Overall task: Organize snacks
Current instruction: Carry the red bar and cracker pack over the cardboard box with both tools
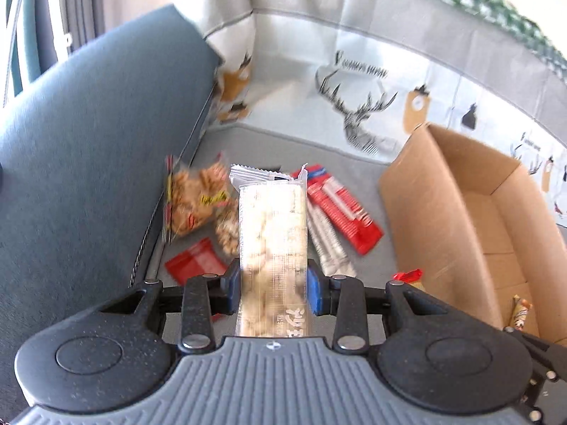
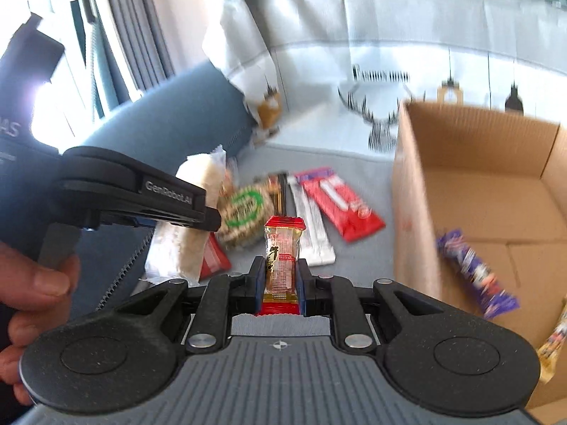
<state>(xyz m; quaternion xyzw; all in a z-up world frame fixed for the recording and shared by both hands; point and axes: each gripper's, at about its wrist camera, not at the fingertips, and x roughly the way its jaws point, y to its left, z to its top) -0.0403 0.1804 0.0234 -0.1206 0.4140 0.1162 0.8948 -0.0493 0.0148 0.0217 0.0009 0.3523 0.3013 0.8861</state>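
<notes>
two snacks are gripped: a long clear cracker pack (image 1: 272, 244) by the left tool (image 1: 272, 292), a small red-ended candy (image 2: 281, 262) by the right tool (image 2: 280, 285). a cardboard box (image 2: 411, 212) is seen right of both.

Clear pale cracker pack (image 1: 272, 248) and small red-ended candy (image 2: 282, 260) stand upright, clamped.

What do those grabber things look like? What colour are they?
Each grabber has a ribbed grey body and speckled black arms with round discs and silver rivets. The left gripper and right gripper both have blue fingers. White "GenRobot.AI" lettering marks the left one's side. A bare hand holds it.
</notes>
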